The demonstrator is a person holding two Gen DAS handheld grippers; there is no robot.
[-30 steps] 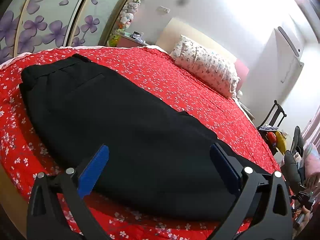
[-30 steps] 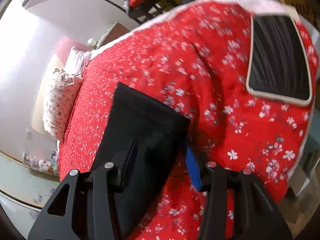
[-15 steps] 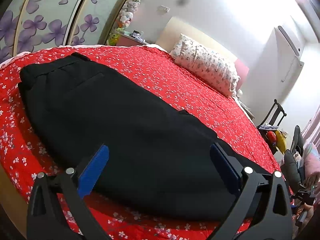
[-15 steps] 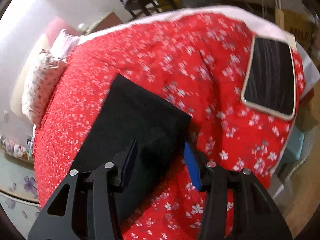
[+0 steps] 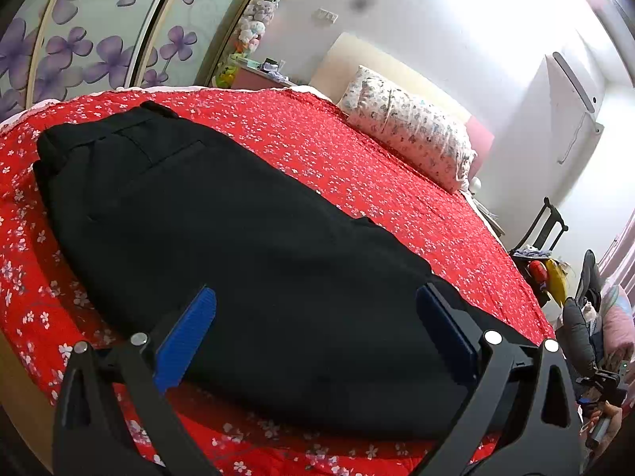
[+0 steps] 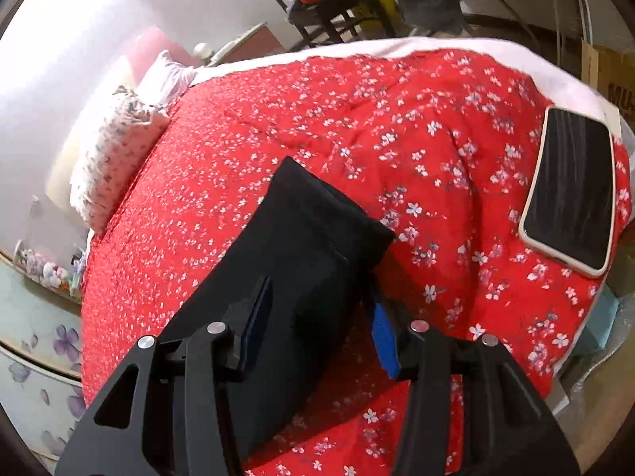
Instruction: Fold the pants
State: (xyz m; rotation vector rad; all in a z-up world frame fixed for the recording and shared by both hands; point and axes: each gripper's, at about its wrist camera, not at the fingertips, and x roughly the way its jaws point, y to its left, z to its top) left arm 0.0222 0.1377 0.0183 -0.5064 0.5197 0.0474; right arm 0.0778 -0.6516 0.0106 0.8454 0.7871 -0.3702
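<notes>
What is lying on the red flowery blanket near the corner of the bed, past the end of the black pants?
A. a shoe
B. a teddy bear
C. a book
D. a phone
D: in the right wrist view a phone with a dark screen and pale case lies flat on the red flowery blanket, apart from the black pants.
</notes>
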